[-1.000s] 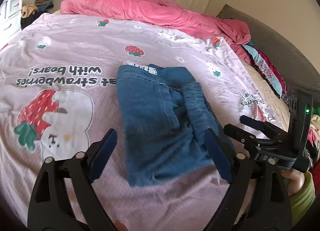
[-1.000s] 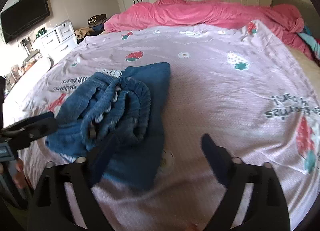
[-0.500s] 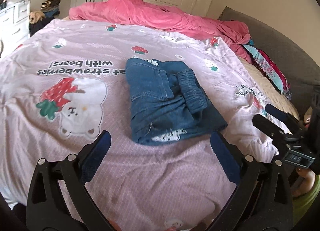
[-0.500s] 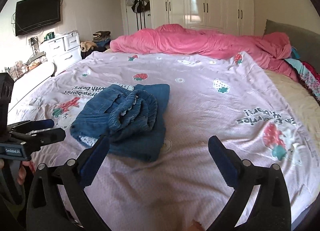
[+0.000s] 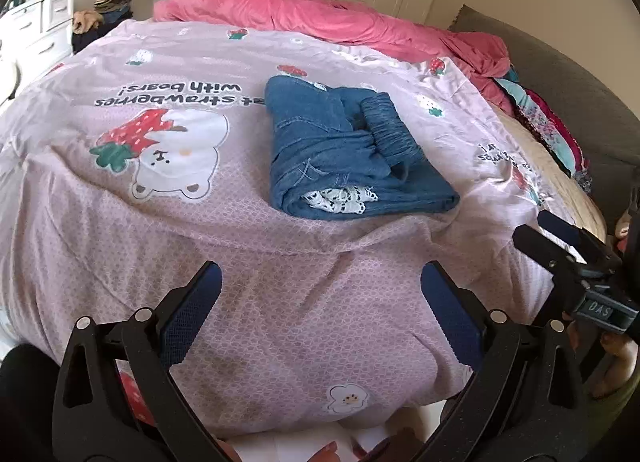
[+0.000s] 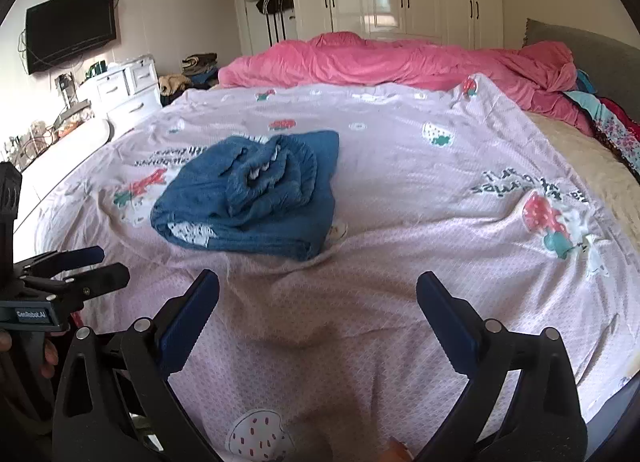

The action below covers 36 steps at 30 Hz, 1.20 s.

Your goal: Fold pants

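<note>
Both grippers, left gripper [image 5: 320,302] and right gripper [image 6: 318,302], gape wide, holding nothing | pants [image 5: 352,158] lie folded ahead of your fingers on the bedspread [image 5: 120,202] | you hang clear, fold looks finished

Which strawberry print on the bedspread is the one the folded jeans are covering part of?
The small strawberry at the far edge of the folded jeans; the big strawberry on the bear sits clear, left of them.
</note>
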Available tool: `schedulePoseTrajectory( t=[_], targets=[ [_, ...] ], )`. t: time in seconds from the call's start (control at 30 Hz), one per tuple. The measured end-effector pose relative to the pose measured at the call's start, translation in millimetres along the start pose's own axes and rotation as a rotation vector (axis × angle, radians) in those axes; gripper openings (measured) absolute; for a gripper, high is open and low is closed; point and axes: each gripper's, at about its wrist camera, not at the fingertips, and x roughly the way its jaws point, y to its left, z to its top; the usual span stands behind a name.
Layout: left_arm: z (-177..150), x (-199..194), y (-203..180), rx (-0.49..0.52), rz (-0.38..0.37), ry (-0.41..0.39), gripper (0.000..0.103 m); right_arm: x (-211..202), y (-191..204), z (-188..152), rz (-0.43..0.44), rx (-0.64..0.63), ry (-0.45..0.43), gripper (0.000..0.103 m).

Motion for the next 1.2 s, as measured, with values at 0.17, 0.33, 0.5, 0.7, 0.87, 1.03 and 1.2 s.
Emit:
schedulePoseTrajectory(
  t=[0.17, 0.33, 0.5, 0.7, 0.87, 1.03, 1.2],
  targets=[
    [0.5, 2.8, 1.0, -0.001, 0.010, 0.009, 0.094, 0.3, 1.7, -1.6, 0.004, -0.002, -0.002, 0.099],
    [0.3, 2.6, 2.0, -0.005, 0.013, 0.008, 0.094, 3.1, 0.3, -2.2, 0.007, 0.009, 0.007, 0.099],
    [0.0, 2.3, 1.8, -0.004, 0.011, 0.009, 0.094, 5.0, -0.2, -2.3, 0.011, 0.015, 0.014, 0.099],
    [1.6, 0.3, 2.7, -0.002, 0.011, 0.001, 0.094, 5.8, 0.1, -2.7, 0.010, 0.014, 0.019, 0.099],
    [2.5, -1.4, 3.5, -0.004, 0.015, -0.002, 0.094, 6.2, 0.7, -2.9, 0.011, 0.012, 0.020, 0.099],
    [2.9, -2.2, 3.8, -0.003, 0.017, -0.004, 0.094, 6.6, 0.9, -3.5, 0.009, 0.014, 0.022, 0.099],
    [3.1, -1.8, 3.8, -0.003, 0.021, 0.000, 0.094, 7.7, 0.9, -4.3, 0.010, 0.016, 0.031, 0.099]
  ],
)
